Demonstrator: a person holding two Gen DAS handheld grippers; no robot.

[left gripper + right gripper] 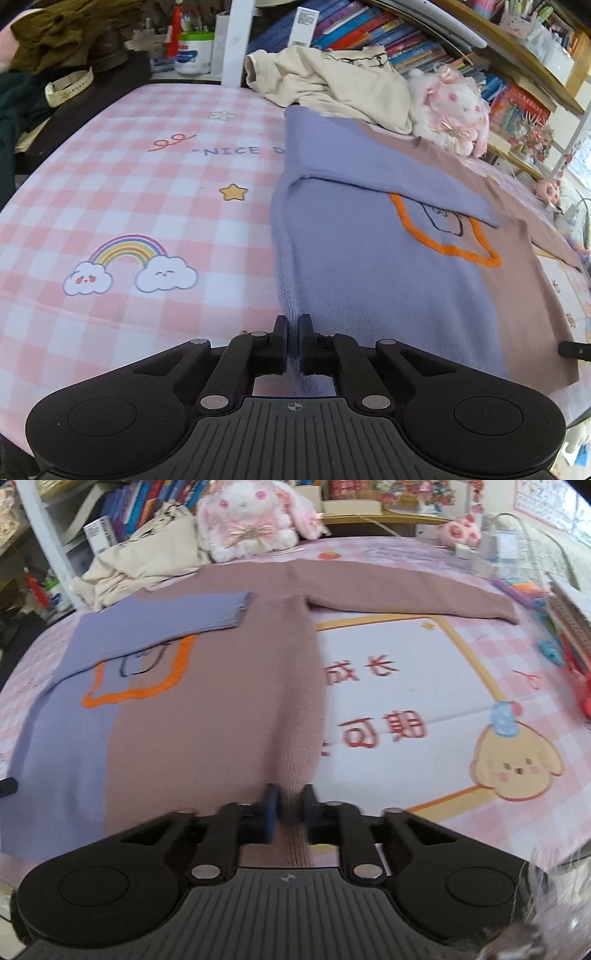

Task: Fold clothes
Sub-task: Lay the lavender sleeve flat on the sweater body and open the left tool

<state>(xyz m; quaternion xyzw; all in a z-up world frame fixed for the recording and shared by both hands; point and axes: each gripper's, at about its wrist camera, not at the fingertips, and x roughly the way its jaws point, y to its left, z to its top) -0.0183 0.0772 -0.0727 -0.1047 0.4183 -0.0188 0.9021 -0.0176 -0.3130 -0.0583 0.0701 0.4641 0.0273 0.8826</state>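
Plush bunny (245, 517), books (369, 29), pink checked cloth (129, 184).

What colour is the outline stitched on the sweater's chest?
Orange; the outline on the sweater shows best in the left wrist view.

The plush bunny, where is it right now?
The plush bunny sits at the far edge of the bed in the right wrist view, just beyond the sweater's collar, with the crumpled cream garment on its left.

Black hand-held gripper (293, 330), seemingly blue pads (303, 332)
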